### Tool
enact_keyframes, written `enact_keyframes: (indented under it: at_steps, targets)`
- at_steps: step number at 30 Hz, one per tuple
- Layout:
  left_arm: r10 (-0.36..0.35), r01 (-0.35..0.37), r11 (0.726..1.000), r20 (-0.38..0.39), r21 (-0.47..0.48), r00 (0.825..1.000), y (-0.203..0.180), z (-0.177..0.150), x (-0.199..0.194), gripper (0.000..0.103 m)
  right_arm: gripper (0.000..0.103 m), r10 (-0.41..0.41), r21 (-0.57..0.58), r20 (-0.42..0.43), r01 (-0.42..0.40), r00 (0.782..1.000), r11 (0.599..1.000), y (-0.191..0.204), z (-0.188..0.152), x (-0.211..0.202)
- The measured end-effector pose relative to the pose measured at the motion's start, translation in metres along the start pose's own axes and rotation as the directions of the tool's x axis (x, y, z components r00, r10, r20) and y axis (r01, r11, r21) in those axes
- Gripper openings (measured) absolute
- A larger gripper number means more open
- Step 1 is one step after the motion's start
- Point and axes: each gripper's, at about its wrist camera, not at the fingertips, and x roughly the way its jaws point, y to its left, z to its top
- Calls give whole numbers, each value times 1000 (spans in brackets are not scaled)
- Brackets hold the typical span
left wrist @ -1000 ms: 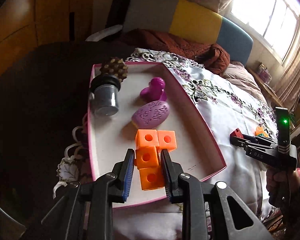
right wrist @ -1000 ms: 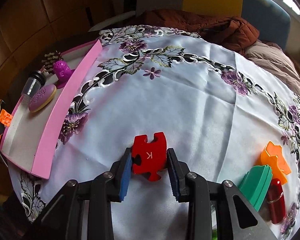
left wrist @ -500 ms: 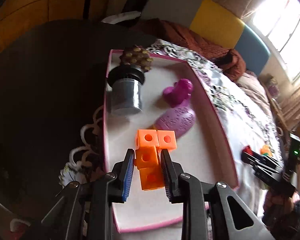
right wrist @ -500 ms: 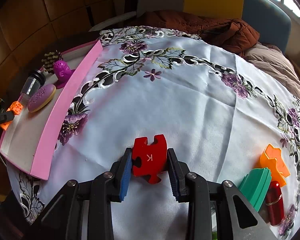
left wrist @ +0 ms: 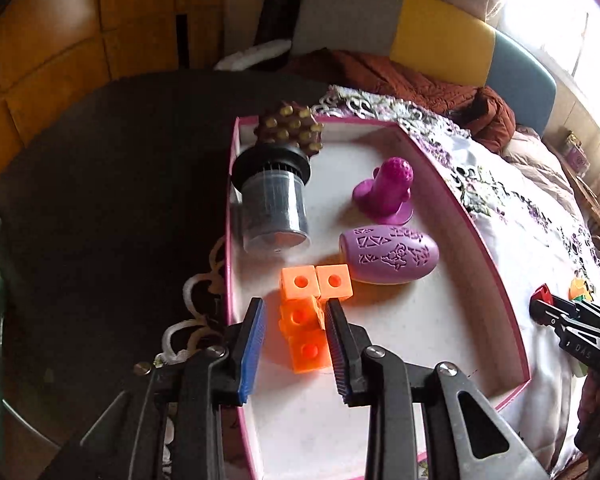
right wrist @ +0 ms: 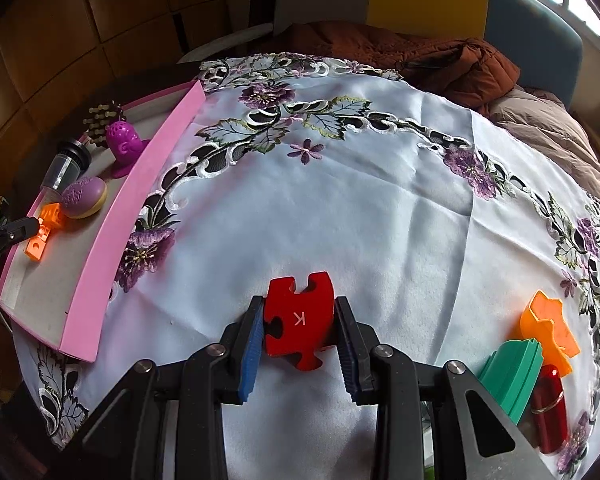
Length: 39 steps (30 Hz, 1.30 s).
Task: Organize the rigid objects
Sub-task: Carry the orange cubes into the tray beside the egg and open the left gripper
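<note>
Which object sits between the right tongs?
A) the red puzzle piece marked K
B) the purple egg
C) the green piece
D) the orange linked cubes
A: in the right wrist view, the right tongs pinch the red puzzle piece, whose white K shows between the pads.

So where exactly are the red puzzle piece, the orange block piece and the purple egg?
red puzzle piece (right wrist: 298, 322): right wrist view, flat top face by the letter K.
orange block piece (left wrist: 309, 350): left wrist view, its nearest cube.
purple egg (left wrist: 388, 254): left wrist view, patterned upper side.
</note>
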Motion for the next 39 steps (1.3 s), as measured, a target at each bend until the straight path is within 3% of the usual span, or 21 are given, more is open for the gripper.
enact_keyframes:
  at_steps: [4, 27, 34, 39]
  targets:
    - [13, -13, 1000, 36, 16, 999, -3, -3, -13, 30, 34, -4, -4, 0, 4, 1000, 1000, 1, 1, 0]
    - [-4, 4, 1000, 68, 6, 998, 4, -5, -41, 30, 33, -56, 29, 15, 55, 998, 998, 8, 10, -12]
    - [-14, 15, 1000, 56, -13, 998, 12, -7, -38, 30, 33, 1, -19, 108, 1, 994, 1000, 49, 29, -45]
    - [-15, 16, 1000, 60, -23, 998, 17, -8, -38, 30, 33, 106, -125, 118, -91, 987, 988, 99, 42, -56]
